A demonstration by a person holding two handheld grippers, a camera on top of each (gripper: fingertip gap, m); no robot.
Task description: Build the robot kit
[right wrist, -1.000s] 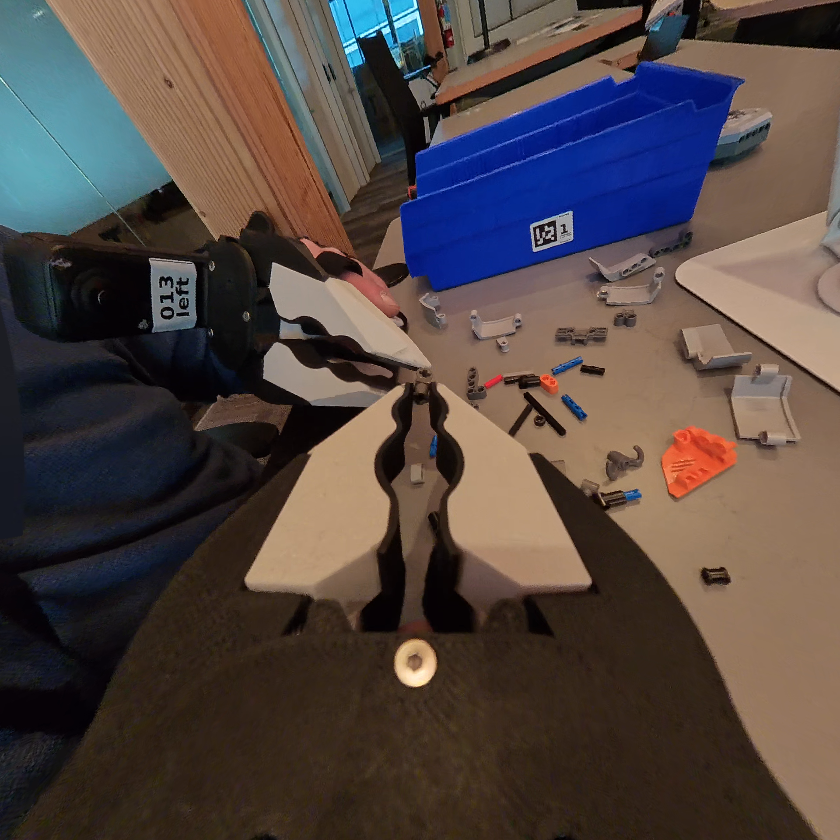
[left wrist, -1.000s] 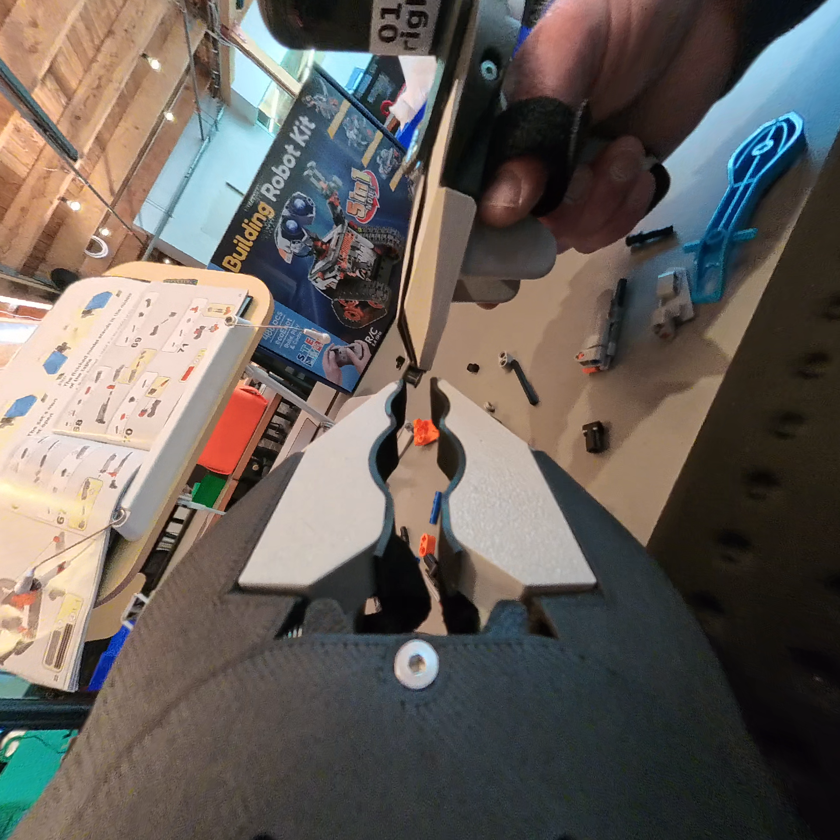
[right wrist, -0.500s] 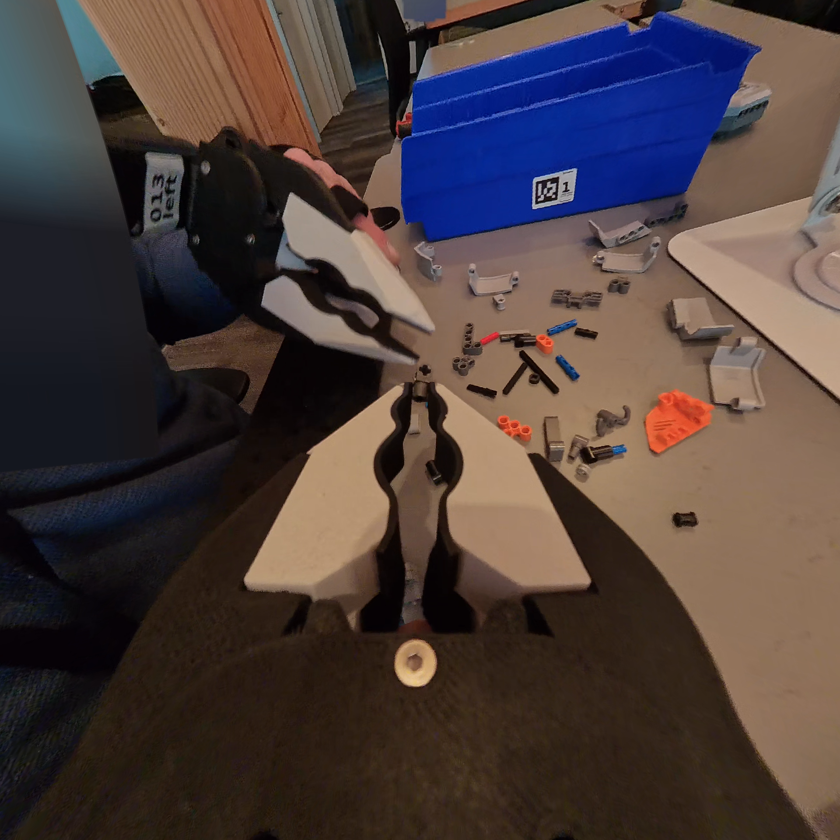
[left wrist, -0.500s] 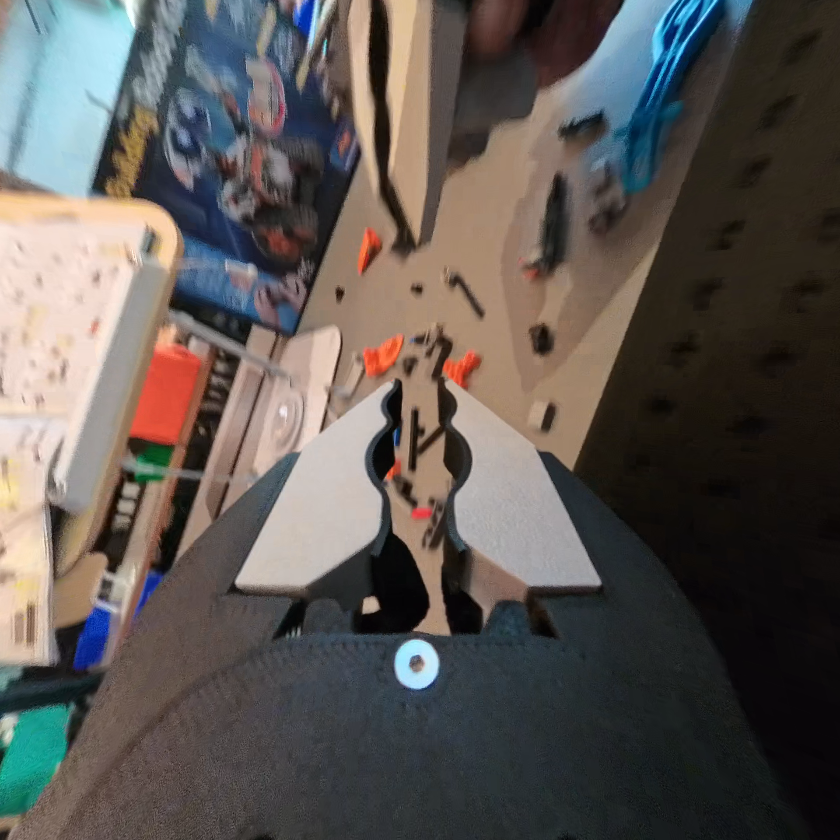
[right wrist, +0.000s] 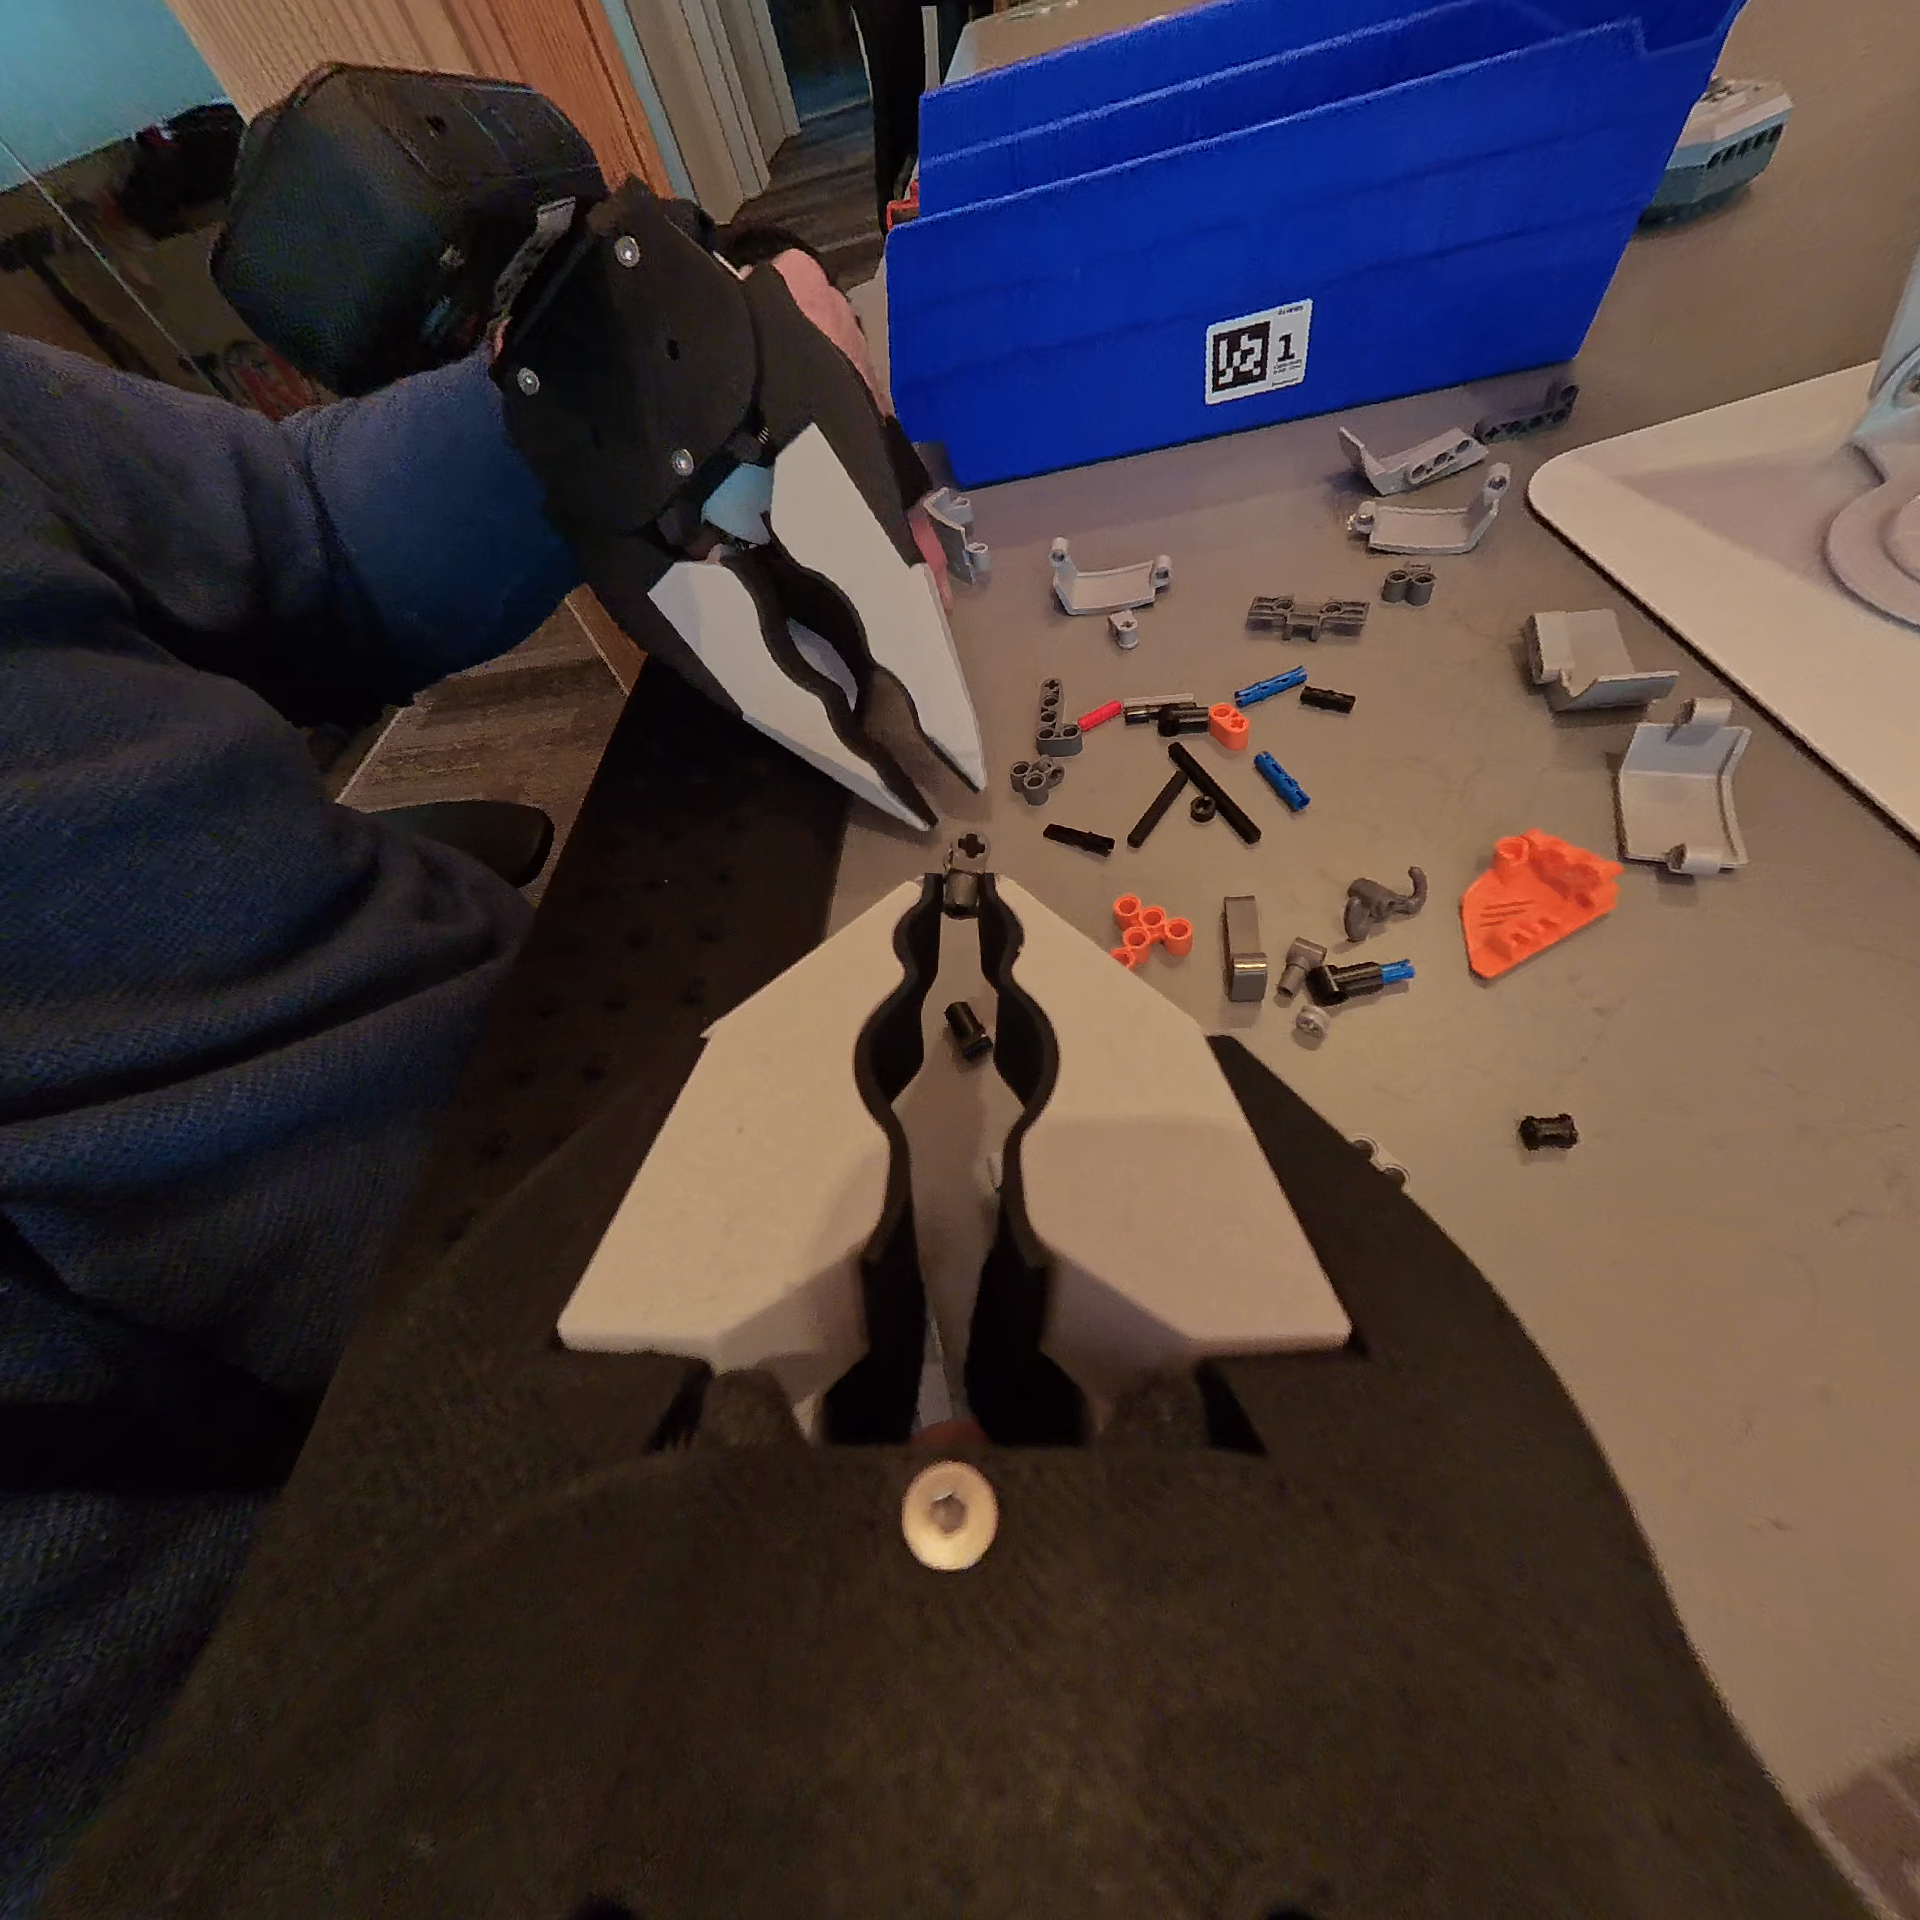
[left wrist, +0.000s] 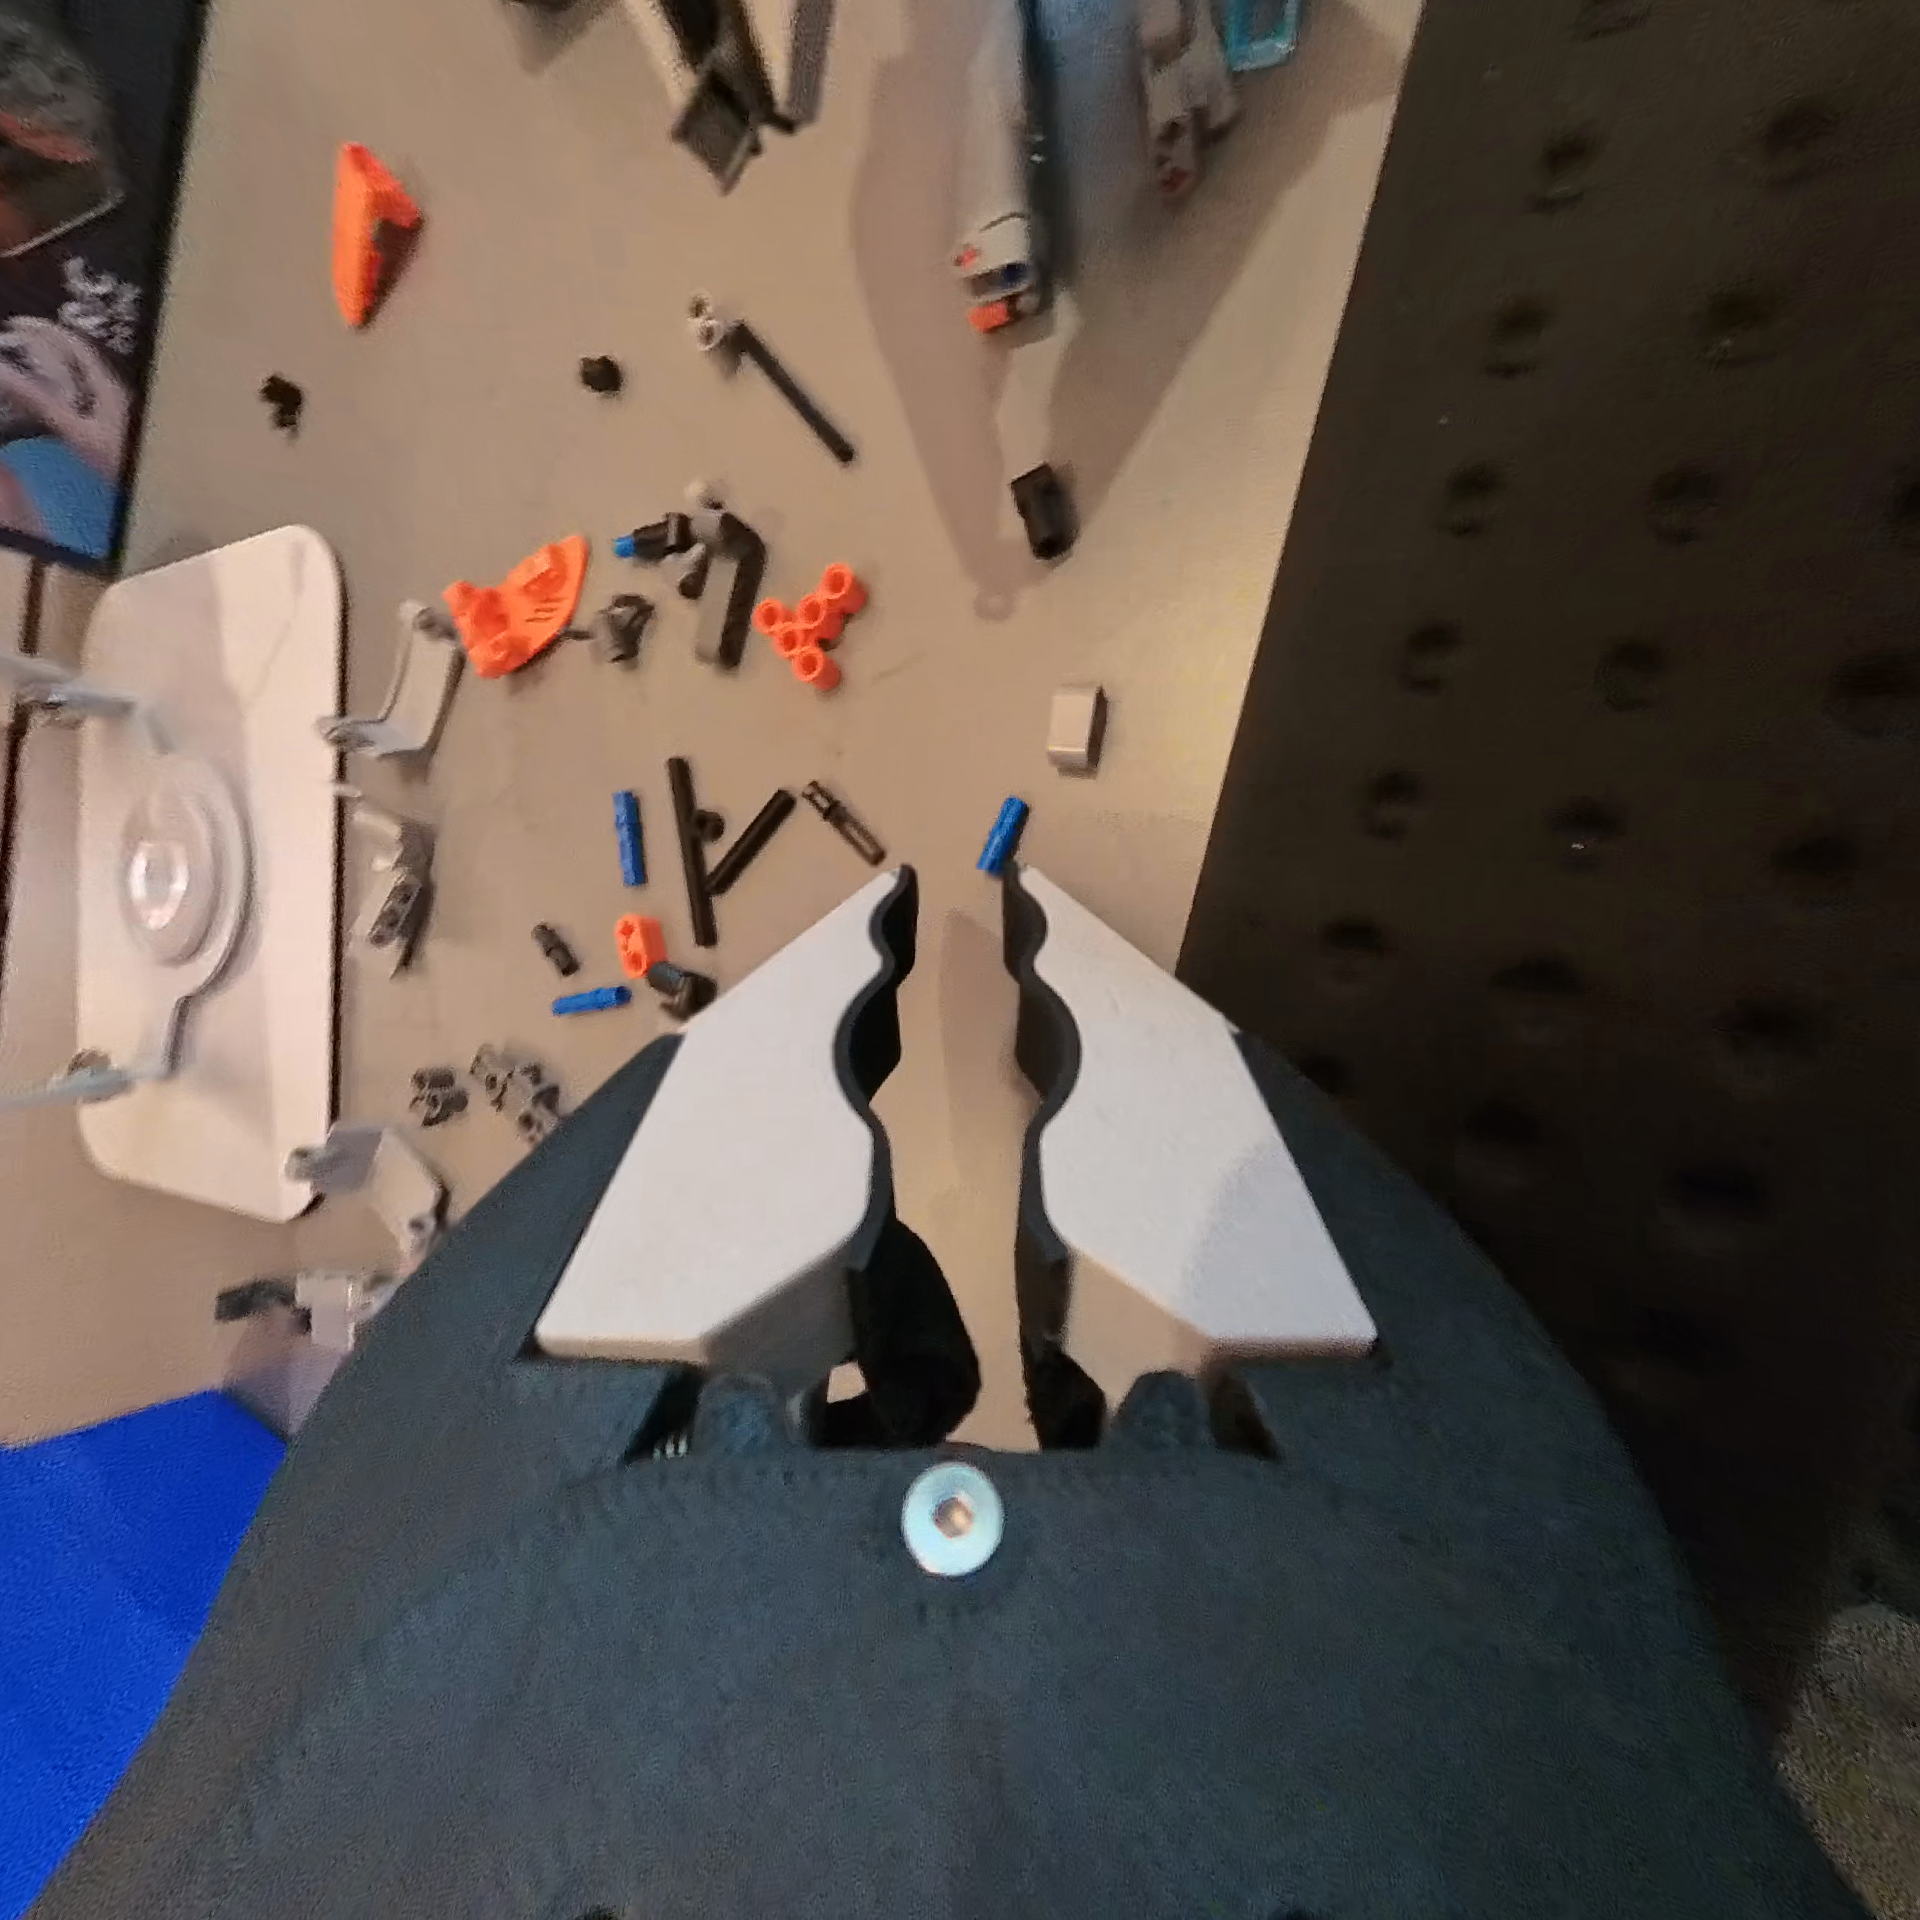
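My right gripper [right wrist: 962, 883] is shut on a small grey connector piece [right wrist: 966, 868], which sticks out past the tips with a cross-shaped hole at its end. It hovers just above the grey table [right wrist: 1558, 1299]. My left gripper [left wrist: 958, 881] is slightly open and empty, pointing down at the table. A blue pin [left wrist: 1003, 833] lies just past its right fingertip. In the right wrist view the left gripper [right wrist: 949, 800] sits a short way beyond the held piece, apart from it. Black axles [right wrist: 1205, 795] and an orange connector [right wrist: 1148, 927] lie close by.
A blue bin [right wrist: 1247, 239] stands at the back and a white stand base [right wrist: 1714, 540] at the right. Several small grey, black, blue and orange parts are scattered on the table, among them an orange panel [right wrist: 1532, 904]. A black perforated mat [left wrist: 1610, 727] borders the table edge. A blue sleeve [right wrist: 208, 727] fills the left. The gap from one gripper's tips to the other's is roughly 10 cm.
My left gripper has drawn back from the right gripper's tip and swung down toward the table. The right gripper has kept its hold on the small piece and lowered toward the parts.
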